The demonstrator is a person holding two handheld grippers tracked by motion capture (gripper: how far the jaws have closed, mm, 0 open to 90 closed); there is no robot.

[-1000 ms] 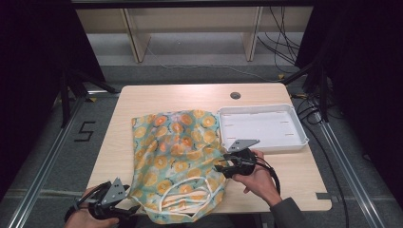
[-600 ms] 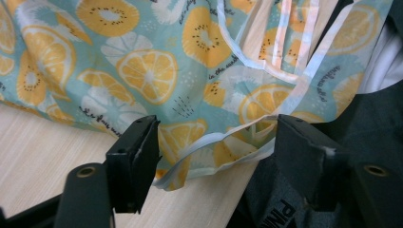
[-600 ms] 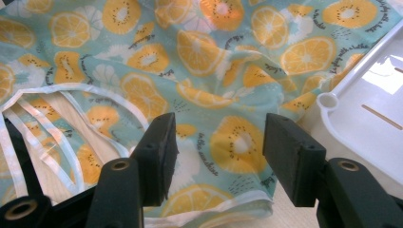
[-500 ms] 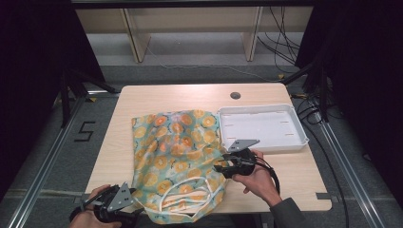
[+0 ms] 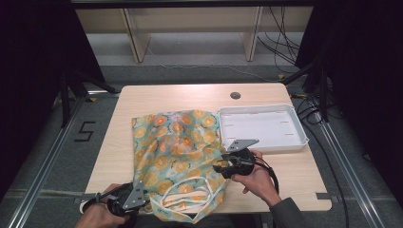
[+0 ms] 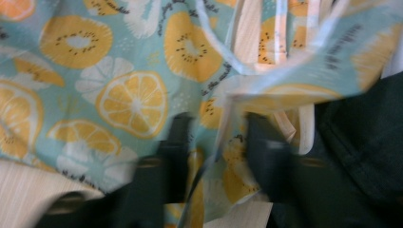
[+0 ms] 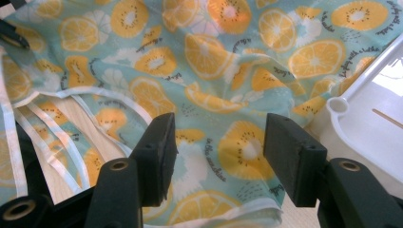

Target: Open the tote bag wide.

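A teal cloth bag (image 5: 178, 147) printed with orange slices lies flat on the wooden table (image 5: 180, 97), its white strap handles (image 5: 190, 190) at the near edge. My left gripper (image 5: 148, 204) is at the bag's near left corner. In the left gripper view its jaws (image 6: 218, 137) have just been closing, with a fold of the bag's hem (image 6: 228, 95) standing between them and a gap still showing. My right gripper (image 5: 219, 165) rests at the bag's right edge. Its jaws (image 7: 218, 142) stand wide apart over the fabric (image 7: 214, 52), gripping nothing.
A white tray (image 5: 259, 109) sits on the table just right of the bag, and its corner (image 7: 375, 95) lies close beside my right gripper. A round cable hole (image 5: 235, 95) is at the table's far side. Shelving legs and cables lie beyond.
My left gripper has moved right along the near edge, up to the bag's corner, and its jaws have narrowed around the hem. The right gripper has stayed put.
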